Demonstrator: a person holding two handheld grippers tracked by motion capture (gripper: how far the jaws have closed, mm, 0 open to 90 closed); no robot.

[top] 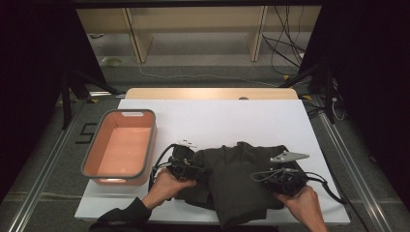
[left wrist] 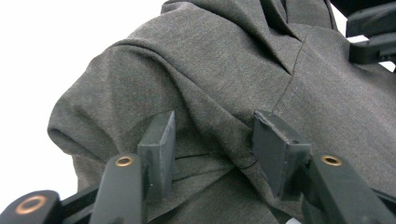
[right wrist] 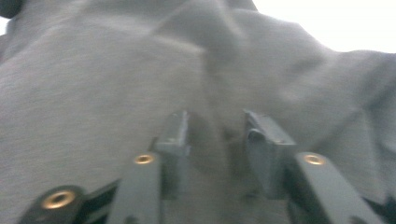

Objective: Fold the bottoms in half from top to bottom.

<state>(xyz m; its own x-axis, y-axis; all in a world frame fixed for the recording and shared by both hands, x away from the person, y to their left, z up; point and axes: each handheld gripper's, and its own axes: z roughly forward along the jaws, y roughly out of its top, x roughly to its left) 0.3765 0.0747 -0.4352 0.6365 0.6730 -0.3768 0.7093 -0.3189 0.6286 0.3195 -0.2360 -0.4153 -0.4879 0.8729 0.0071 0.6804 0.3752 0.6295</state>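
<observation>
Both the left gripper (top: 186, 166) and right gripper (top: 283, 179) press into the dark garment (top: 237, 179) on the counter (top: 217, 116), jaws apart astride raised folds, apparently to pinch them.

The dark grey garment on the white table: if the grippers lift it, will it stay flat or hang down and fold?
The dark grey garment already lies in soft folds and creases, so it will probably droop. Fabric bunches between the left gripper jaws, so it seems thin and pliable. Its matte weave looks unlikely to slip.
</observation>
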